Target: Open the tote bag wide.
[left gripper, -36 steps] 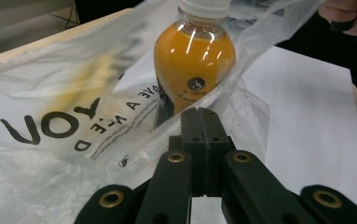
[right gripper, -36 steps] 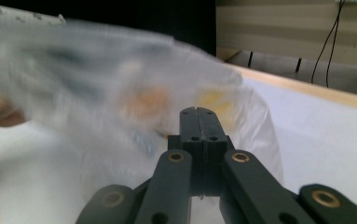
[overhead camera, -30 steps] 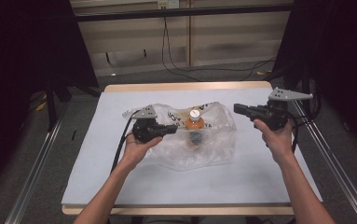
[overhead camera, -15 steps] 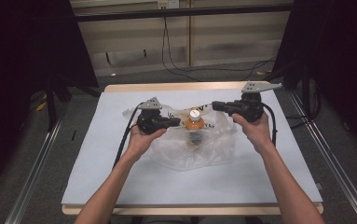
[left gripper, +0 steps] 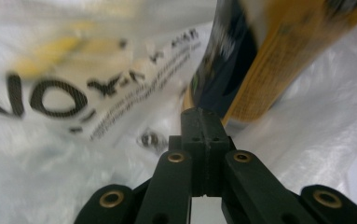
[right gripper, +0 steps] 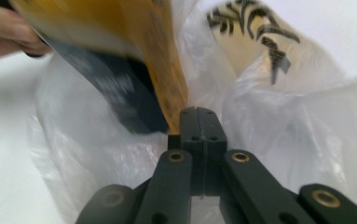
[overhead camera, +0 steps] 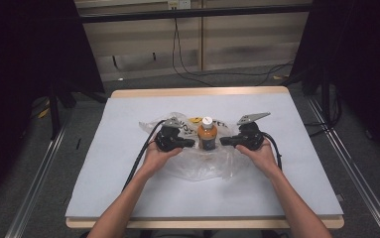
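An orange bottle (overhead camera: 207, 134) with a white cap stands upright on a crumpled clear plastic bag (overhead camera: 202, 166) in the middle of the table. My left gripper (overhead camera: 193, 143) lies low just left of the bottle, tips pointing at its base, jaws shut with nothing between them. My right gripper (overhead camera: 222, 141) mirrors it on the bottle's right, also shut and empty. In the left gripper view the closed tips (left gripper: 202, 122) sit right by the bottle's dark and orange label (left gripper: 260, 60), over the printed bag (left gripper: 73, 93). In the right gripper view the closed tips (right gripper: 198, 120) nearly meet the bottle (right gripper: 120, 60).
The white table top (overhead camera: 118, 188) has open room all round the bag. Its wooden far edge (overhead camera: 197, 92) borders a floor with cables. Metal rails (overhead camera: 346, 168) run along both sides. The other hand (right gripper: 3, 32) shows at the upper left of the right gripper view.
Both hands have come down and inward toward the bottle. The right gripper travelled farthest, from near the table's right side to the bottle. Both jaws stayed shut.
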{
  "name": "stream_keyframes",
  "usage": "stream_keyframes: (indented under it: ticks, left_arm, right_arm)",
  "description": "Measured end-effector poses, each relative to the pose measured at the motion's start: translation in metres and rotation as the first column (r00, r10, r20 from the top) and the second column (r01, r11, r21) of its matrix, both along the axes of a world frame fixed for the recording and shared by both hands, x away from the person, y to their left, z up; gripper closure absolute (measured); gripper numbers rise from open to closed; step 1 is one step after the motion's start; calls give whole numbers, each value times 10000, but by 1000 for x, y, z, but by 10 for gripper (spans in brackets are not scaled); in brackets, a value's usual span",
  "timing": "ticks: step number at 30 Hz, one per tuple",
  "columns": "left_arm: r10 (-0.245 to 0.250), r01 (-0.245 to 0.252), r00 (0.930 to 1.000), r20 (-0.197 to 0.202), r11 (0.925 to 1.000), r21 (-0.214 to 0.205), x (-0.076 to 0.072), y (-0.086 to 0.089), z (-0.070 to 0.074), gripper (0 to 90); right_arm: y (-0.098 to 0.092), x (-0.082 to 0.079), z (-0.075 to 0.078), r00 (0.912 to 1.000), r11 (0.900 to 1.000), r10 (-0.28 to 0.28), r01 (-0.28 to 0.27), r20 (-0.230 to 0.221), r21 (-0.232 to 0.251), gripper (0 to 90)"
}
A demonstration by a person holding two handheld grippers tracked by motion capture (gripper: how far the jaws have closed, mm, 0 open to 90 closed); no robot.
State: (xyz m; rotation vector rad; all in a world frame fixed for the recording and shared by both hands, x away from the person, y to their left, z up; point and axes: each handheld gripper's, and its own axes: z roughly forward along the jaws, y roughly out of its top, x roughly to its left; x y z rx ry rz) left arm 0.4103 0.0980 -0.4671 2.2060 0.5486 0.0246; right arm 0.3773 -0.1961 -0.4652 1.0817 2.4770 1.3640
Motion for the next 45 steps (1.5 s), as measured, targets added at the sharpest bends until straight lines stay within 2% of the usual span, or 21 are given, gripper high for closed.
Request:
stream_keyframes:
  ticks: [4,5,7,8,9,10,13,17,18,19,20,21,22,27,30,31,33,35,37,41,45]
  left_arm:
    - [-311,308,9995,36,9966,766,-3,-1,-10,900]
    - [-388,395,9992,-94,9959,814,-5,-1,-12,900]
    - [-544,539,9985,46,9951,832,-10,2,-15,900]
    - [-609,613,9981,-80,9957,693,-13,4,-16,900]
    - [-730,725,9973,30,9943,781,-16,7,-15,900]
    - [-725,714,9973,76,9926,980,-19,9,-14,900]
    - [-959,959,9954,-52,9909,940,-28,15,-13,900]
    - [-1469,1468,9891,-92,9803,1319,-42,21,-9,900]
    - [-1690,1675,9856,-56,9712,1696,-46,23,-6,900]
    - [-1773,1747,9842,9,9709,1637,-53,26,-7,900]
    - [-1869,1872,9822,-156,9713,1471,-55,29,-7,900]
    - [-1905,1893,9816,-85,9681,1640,-59,32,-6,900]
    - [-1830,1832,9830,-138,9744,1300,-62,36,-8,900]
    - [-1762,1786,9839,-293,9724,1502,-67,49,-6,900]
    - [-1754,1775,9841,-271,9701,1659,-69,50,-5,900]
    - [-1679,1699,9855,-262,9699,1745,-70,49,-4,900]
    - [-1676,1702,9854,-301,9746,1453,-69,47,-5,900]
    - [-1502,1520,9884,-242,9820,1122,-69,45,-1,900]
    - [-1518,1522,9883,-113,9842,906,-69,44,9,900]
    - [-1591,1572,9870,237,9853,670,-67,36,28,900]
    - [-1740,1699,9838,428,9817,858,-63,22,39,900]
  right_arm:
    - [1,4,-11,9996,9973,-14,-7,-293,-729,900]
    - [0,5,-13,9995,9960,-8,-21,-320,-888,900]
    - [-4,5,-17,9994,9961,3,-33,-346,-882,900]
    - [-6,5,-19,9992,9944,-49,7,-393,-1054,900]
    - [-8,4,-20,9992,9919,-96,45,-396,-1272,900]
    - [-12,3,-22,9990,9932,-70,18,-438,-1162,900]
    - [-19,2,-21,9987,9902,-374,322,-357,-1358,900]
    - [-30,5,-20,9966,9841,-773,717,-284,-1627,900]
    - [-32,5,-20,9964,9863,-795,741,-310,-1477,900]
    - [-35,6,-21,9951,9838,-954,905,-243,-1548,900]
    - [-38,6,-20,9939,9842,-1038,972,-370,-1480,900]
    - [-40,7,-20,9940,9834,-1037,972,-348,-1531,900]
    - [-42,7,-20,9936,9791,-1120,1079,-144,-1726,900]
    - [-49,10,-17,9888,9663,-1489,1454,-6,-2125,900]
    - [-51,8,-17,9876,9640,-1572,1537,7,-2169,900]
    - [-51,8,-17,9881,9648,-1537,1495,-26,-2164,900]
    - [-50,7,-16,9875,9681,-1576,1538,-37,-1979,900]
    - [-48,5,-9,9896,9785,-1440,1429,32,-1491,900]
    - [-48,3,1,9906,9866,-1346,1361,233,-904,900]
    - [-44,0,24,9934,9935,-1023,1046,521,-449,900]
    - [-35,-4,43,9951,9979,-608,623,778,-163,900]
